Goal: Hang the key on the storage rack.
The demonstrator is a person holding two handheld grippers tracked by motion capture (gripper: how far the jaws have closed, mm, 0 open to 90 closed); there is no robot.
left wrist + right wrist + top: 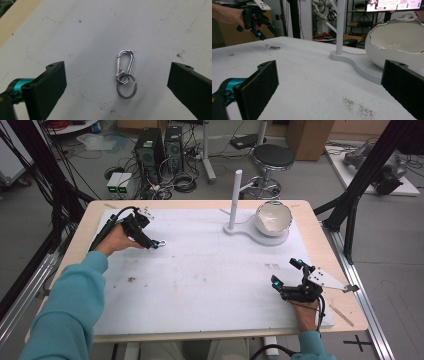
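Observation:
A small silver carabiner point(125, 66) linked to a key ring point(127, 87) lies flat on the white mat point(200, 275). My left gripper point(119, 71) hovers straight above it, open, one jaw well out to each side and touching nothing. In the high view the left gripper point(155, 242) is at the mat's far left. From the right gripper view, the carabiner point(272, 47) rests on the mat below the left gripper point(255, 21). My right gripper point(286, 272) sits near the front right, open and empty, jaws wide apart point(329, 67).
A white stand with an upright post point(236, 195) and flat base point(250, 234) is at the back right. A white bowl point(273, 217) with a chipped rim rests on that base. Dark smudges point(359, 107) mark the mat. The wooden table edge point(350, 315) runs just right of my right hand.

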